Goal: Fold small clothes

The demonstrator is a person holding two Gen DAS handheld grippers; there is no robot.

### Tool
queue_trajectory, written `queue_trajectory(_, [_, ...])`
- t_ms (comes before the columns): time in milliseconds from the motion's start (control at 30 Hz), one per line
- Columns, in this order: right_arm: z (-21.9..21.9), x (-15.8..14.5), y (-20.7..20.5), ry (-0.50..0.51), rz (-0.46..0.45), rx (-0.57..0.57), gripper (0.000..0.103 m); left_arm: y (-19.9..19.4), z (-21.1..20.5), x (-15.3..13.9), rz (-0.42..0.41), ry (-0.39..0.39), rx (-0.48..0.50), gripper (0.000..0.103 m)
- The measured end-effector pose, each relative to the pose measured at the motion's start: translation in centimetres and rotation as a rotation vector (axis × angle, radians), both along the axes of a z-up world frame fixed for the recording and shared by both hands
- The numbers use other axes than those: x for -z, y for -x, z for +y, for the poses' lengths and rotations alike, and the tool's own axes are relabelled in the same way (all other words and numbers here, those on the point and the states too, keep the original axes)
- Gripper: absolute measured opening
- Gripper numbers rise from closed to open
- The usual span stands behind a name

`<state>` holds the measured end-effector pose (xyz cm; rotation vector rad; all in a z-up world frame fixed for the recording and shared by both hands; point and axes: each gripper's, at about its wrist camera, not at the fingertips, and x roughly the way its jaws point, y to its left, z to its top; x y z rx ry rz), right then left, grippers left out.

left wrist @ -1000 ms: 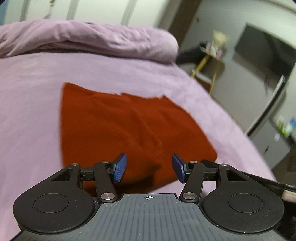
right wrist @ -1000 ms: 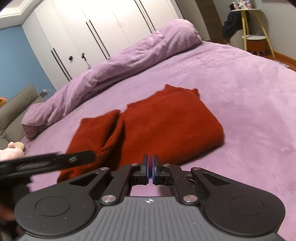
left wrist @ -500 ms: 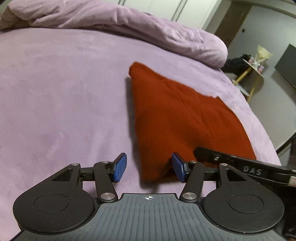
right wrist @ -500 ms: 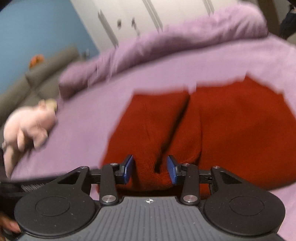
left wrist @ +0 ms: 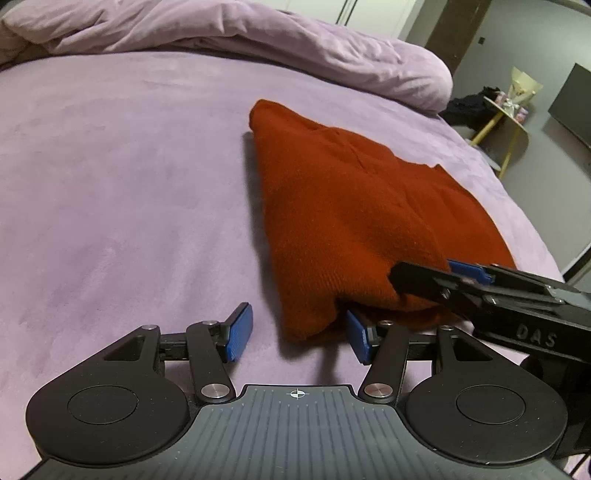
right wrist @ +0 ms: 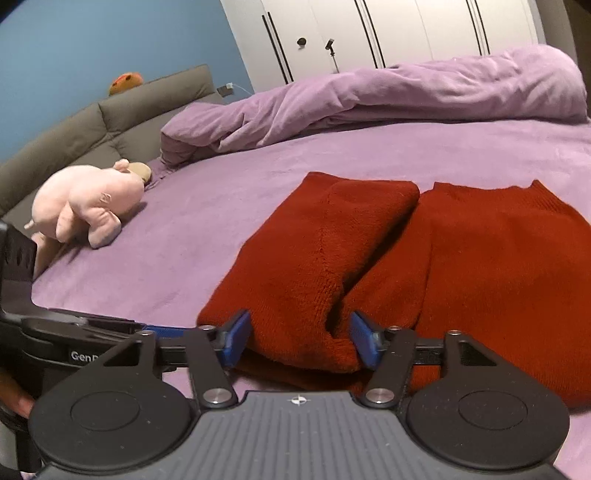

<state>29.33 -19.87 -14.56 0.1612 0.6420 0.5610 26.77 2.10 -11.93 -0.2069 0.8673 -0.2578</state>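
Item: 1 red knitted sweater (right wrist: 424, 266), partly folded, lying flat on the purple bedspread (left wrist: 122, 192) toward the near edge of the bed; a folded-over part lies on its left half, with a crease running between the 2 halves. Your right gripper (right wrist: 299, 338) stands wide open at the sweater's near hem, its 2 blue pads set either side of a raised fold of knit, nothing clamped. Your left gripper (left wrist: 297, 334) is likewise wide open at the near left corner of the garment, the right pad touching the cloth edge, the left pad over bare bedspread, holding nothing. Surroundings: 1 rumpled purple duvet (right wrist: 388, 96) along the far side of the bed, 1 pink plush pig (right wrist: 85, 201) left of the sweater, well apart, 1 grey headboard (right wrist: 92, 125), white wardrobe doors (right wrist: 369, 33).
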Motion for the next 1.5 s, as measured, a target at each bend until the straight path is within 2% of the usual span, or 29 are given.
queue_trajectory(33, [-0.1, 0.0, -0.1, -0.005, 0.002, 0.005, 0.041, -0.2, -0.3, 0.2, 0.000, -0.018, 0.006, 0.060])
queue_trajectory(67, [0.0, 0.1, -0.4, -0.007, 0.012, 0.015, 0.033, -0.3, -0.5, 0.3, 0.000, -0.034, 0.010, 0.060])
queue_trajectory(133, [0.2, 0.3, -0.9, 0.028, 0.040, 0.043, 0.022, -0.4, -1.0, 0.3, -0.012, -0.067, 0.016, 0.060])
queue_trajectory(167, [0.0, 0.3, -1.0, 0.023, 0.055, 0.053, 0.011, -0.3, -1.0, 0.1, -0.016, -0.075, 0.014, 0.060])
queue_trajectory(233, [-1.3, -0.1, -1.3, -0.114, 0.123, 0.079, 0.009, -0.1, -0.8, -0.2, -0.025, -0.070, 0.001, 0.060])
queue_trajectory(300, [-4.0, -0.3, -1.1, -0.332, 0.168, 0.105, 0.008, 0.2, -0.4, -0.4, -0.025, -0.050, -0.011, 0.061])
queue_trajectory(333, [-4.7, -0.2, -1.0, -0.359, 0.174, 0.127, 0.008, 0.2, -0.3, -0.3, -0.021, -0.034, -0.008, 0.061])
queue_trajectory(400, [-5.2, 0.5, -1.0, -0.263, 0.187, 0.180, 0.008, 0.1, -0.2, 0.2, 0.003, -0.018, -0.005, 0.063])
queue_trajectory(433, [-5.2, 1.5, -1.3, -0.206, 0.234, 0.207, 0.008, 0.1, -0.3, 0.4, 0.004, -0.024, -0.004, 0.063])
queue_trajectory(500, [-5.4, 2.9, -1.8, -0.215, 0.274, 0.211, 0.008, 0.3, -0.5, 0.2, -0.011, -0.045, 0.001, 0.061])
queue_trajectory(533, [-5.5, 2.7, -1.8, -0.225, 0.269, 0.208, 0.009, 0.4, -0.5, 0.0, -0.015, -0.048, 0.003, 0.061])
queue_trajectory(633, [-6.5, 1.3, -1.5, -0.296, 0.231, 0.187, 0.027, 0.5, -0.1, -0.3, -0.022, -0.040, -0.001, 0.061])
queue_trajectory(700, [-7.4, 0.7, -1.7, -0.319, 0.190, 0.228, 0.060, 0.5, 0.1, -0.2, -0.019, -0.026, -0.012, 0.061])
queue_trajectory(733, [-7.9, 0.5, -2.0, -0.328, 0.183, 0.255, 0.065, 0.4, 0.0, -0.2, -0.016, -0.019, -0.015, 0.061])
queue_trajectory(900, [-9.1, 2.3, -5.5, -0.423, 0.330, 0.305, 0.068, 0.2, -0.6, 0.1, -0.018, -0.025, -0.021, 0.061])
queue_trajectory(1033, [-8.9, 4.3, -8.1, -0.606, 0.423, 0.271, 0.068, -0.2, -0.8, 0.2, -0.014, -0.023, -0.020, 0.061])
queue_trajectory(1133, [-6.8, 4.5, -9.2, -0.653, 0.445, 0.234, 0.067, -0.2, -0.9, 0.4, -0.013, -0.026, -0.018, 0.061])
queue_trajectory(1167, [-6.3, 4.2, -9.5, -0.646, 0.434, 0.224, 0.059, -0.2, -0.9, 0.4, -0.014, -0.028, -0.017, 0.062])
queue_trajectory(1200, [-5.8, 3.8, -9.7, -0.624, 0.424, 0.214, 0.042, -0.1, -1.0, 0.4, -0.016, -0.032, -0.015, 0.062])
queue_trajectory(1267, [-4.6, 2.9, -10.1, -0.522, 0.397, 0.215, 0.026, 0.0, -1.3, 0.4, -0.022, -0.047, -0.013, 0.062])
queue_trajectory(1367, [-2.8, 1.2, -9.8, -0.320, 0.309, 0.213, 0.019, 0.1, -1.8, 0.4, -0.020, -0.057, -0.030, 0.063])
queue_trajectory(1433, [-1.1, -0.7, -8.9, -0.137, 0.202, 0.208, 0.017, 0.2, -2.1, 0.1, -0.020, -0.063, -0.041, 0.063])
queue_trajectory(1500, [0.1, -2.7, -7.7, -0.001, 0.097, 0.201, 0.012, 0.3, -2.5, -0.2, -0.025, -0.073, -0.047, 0.063])
